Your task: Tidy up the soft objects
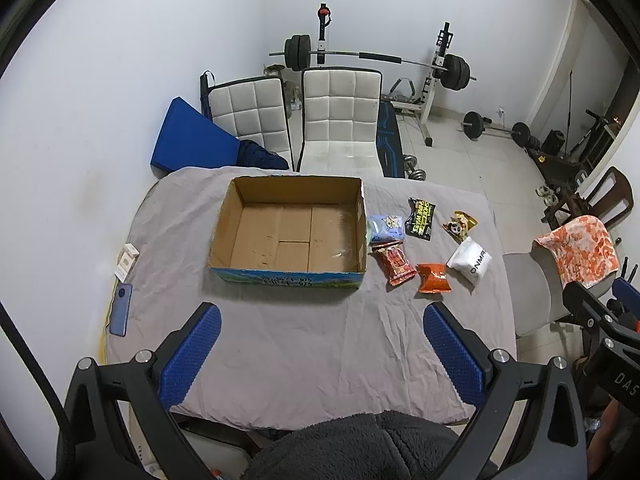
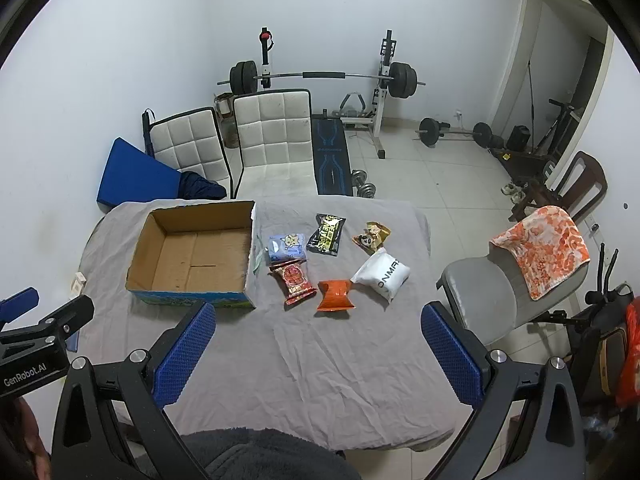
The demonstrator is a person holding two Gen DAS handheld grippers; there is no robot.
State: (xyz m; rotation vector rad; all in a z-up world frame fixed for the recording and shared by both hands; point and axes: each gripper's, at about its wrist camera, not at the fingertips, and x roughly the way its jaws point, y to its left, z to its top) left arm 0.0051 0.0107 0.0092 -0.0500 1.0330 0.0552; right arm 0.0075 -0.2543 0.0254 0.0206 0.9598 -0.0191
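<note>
An open, empty cardboard box point(image 1: 288, 232) point(image 2: 196, 254) sits on the grey-clothed table point(image 1: 304, 340) point(image 2: 320, 352). Right of it lie several soft packets: a light blue one point(image 1: 385, 227) point(image 2: 287, 247), a black one point(image 1: 420, 218) point(image 2: 327, 234), a yellow panda one point(image 1: 460, 225) point(image 2: 371, 236), a red one point(image 1: 394, 262) point(image 2: 295, 282), an orange one point(image 1: 434, 278) point(image 2: 335, 295) and a white one point(image 1: 470, 260) point(image 2: 381, 273). My left gripper point(image 1: 322, 312) is open and empty above the table's near side. My right gripper point(image 2: 318, 312) is open and empty, nearer than the orange packet.
A blue phone point(image 1: 121, 309) and a small white carton point(image 1: 127, 261) lie at the table's left edge. Two white chairs point(image 1: 340, 116) stand behind the table. A grey chair with an orange towel point(image 2: 542, 250) stands at the right. Weights and a barbell rack point(image 2: 320, 76) stand behind.
</note>
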